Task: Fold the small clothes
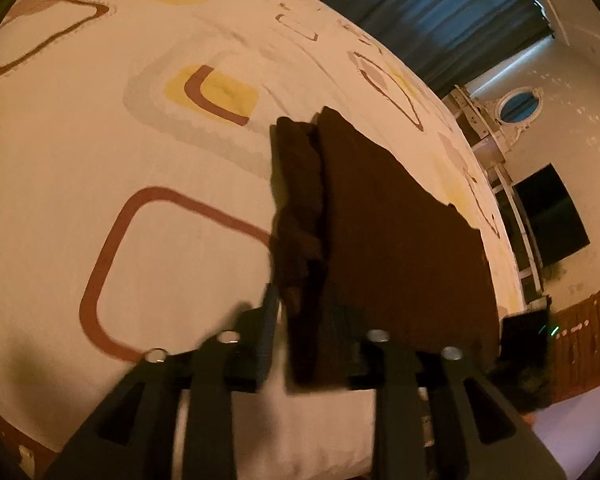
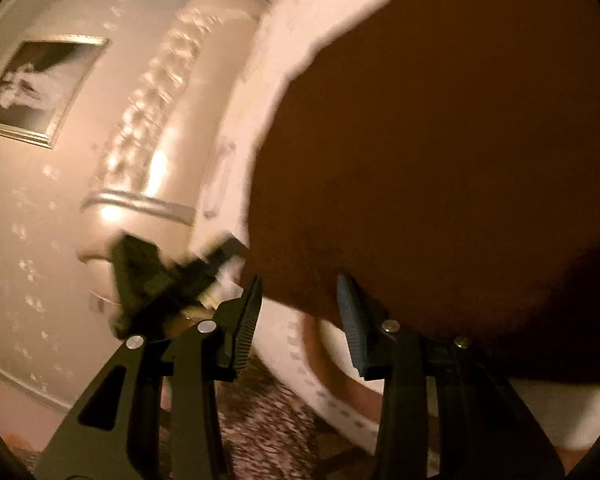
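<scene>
Garment: dark brown cloth (image 1: 400,240) lies on the bed, partly flat, with a rumpled folded strip along its left edge in the left wrist view.
Left gripper (image 1: 306,312): its two fingers stand apart, with the near end of the rumpled strip between them; neither finger presses the cloth, and whether the right finger touches it cannot be told against the dark fabric.
Right gripper (image 2: 300,304): fingers apart, ribbed pads facing each other with a clear gap; the right finger (image 2: 352,320) sits at the lower edge of the brown cloth (image 2: 440,160), contact unclear because of blur.
Garment position: near the bed's edge, spread ahead of both grippers.
Bedsheet (image 1: 140,160): cream, printed with brown and yellow rounded squares.
Other gripper seen: the left gripper shows blurred in the right wrist view (image 2: 168,276).
Room, left view: blue curtain (image 1: 420,8), oval mirror (image 1: 518,105), dark screen (image 1: 552,216) on the wall.
Room, right view: framed picture (image 2: 36,88), padded headboard (image 2: 156,120), patterned rug (image 2: 268,420).
</scene>
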Demonstrator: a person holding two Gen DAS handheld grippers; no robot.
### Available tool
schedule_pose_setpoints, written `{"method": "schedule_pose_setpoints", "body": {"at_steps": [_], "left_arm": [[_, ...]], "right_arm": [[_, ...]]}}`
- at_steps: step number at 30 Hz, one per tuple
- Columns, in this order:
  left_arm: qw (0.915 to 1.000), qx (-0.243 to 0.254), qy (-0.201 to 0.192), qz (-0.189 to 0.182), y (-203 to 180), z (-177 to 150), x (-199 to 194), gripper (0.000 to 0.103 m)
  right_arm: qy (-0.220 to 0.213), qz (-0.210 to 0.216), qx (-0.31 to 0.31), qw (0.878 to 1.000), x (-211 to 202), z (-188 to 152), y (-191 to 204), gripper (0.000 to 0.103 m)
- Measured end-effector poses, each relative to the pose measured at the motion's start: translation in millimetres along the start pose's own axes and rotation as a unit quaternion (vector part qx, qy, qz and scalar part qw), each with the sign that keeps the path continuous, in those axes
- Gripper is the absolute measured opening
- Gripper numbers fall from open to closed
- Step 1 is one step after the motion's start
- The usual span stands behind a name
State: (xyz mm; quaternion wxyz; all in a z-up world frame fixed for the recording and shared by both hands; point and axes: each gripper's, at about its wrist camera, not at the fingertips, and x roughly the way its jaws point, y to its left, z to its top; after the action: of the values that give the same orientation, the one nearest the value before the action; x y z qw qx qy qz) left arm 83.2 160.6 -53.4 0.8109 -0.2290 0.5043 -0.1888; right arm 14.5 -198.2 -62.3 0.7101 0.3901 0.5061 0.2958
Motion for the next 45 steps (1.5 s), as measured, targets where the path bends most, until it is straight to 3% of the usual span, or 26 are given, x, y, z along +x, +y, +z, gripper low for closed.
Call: {"method": "schedule_pose_setpoints", "body": {"at_steps": [6,11,18,21,23,25,27,29,32,36,45], "left_arm": [[0.9991,-0.035,0.018,-0.014,9,37,27,0.046],[0.9988,-0.026,0.032,-0.027,-1,66,55,0.067],[0.999,-0.008,0.04,-0.017,-11,99,85,0.069],[0.999,0.009,0.044,0.003,-18,101,90,0.055],[0.998,0.034,0.049,0.02,-25,102,95,0.038],[0.9968,0.047,0.055,0.033,-31,100,97,0.033],[0.996,0.054,0.064,0.03,-35,100,99,0.018],[0.9956,0.048,0.072,0.035,-37,100,101,0.017],[0.9954,0.029,0.08,0.044,-37,104,100,0.015],[0.9943,0.023,0.086,0.059,-48,106,93,0.013],[0.992,0.049,0.08,0.085,-134,102,75,0.013]], "right_arm": [[-0.016,0.01,-0.004,1.0,-24,0,3,0.045],[-0.044,-0.013,-0.018,0.999,-45,-2,1,0.047],[-0.045,-0.038,-0.053,0.997,-32,-9,14,0.048],[-0.051,-0.038,-0.049,0.997,-33,-5,12,0.048],[-0.065,-0.047,-0.05,0.996,-37,-4,10,0.049],[-0.078,-0.059,-0.054,0.994,-41,-3,10,0.049],[-0.104,-0.074,-0.055,0.99,-46,-2,11,0.054],[-0.126,-0.078,-0.052,0.988,-51,0,10,0.059],[-0.106,-0.079,-0.045,0.99,-42,-2,2,0.059],[-0.093,-0.104,-0.079,0.987,-35,-7,-2,0.059],[-0.088,-0.083,-0.052,0.991,-65,-12,-13,0.059]]}}
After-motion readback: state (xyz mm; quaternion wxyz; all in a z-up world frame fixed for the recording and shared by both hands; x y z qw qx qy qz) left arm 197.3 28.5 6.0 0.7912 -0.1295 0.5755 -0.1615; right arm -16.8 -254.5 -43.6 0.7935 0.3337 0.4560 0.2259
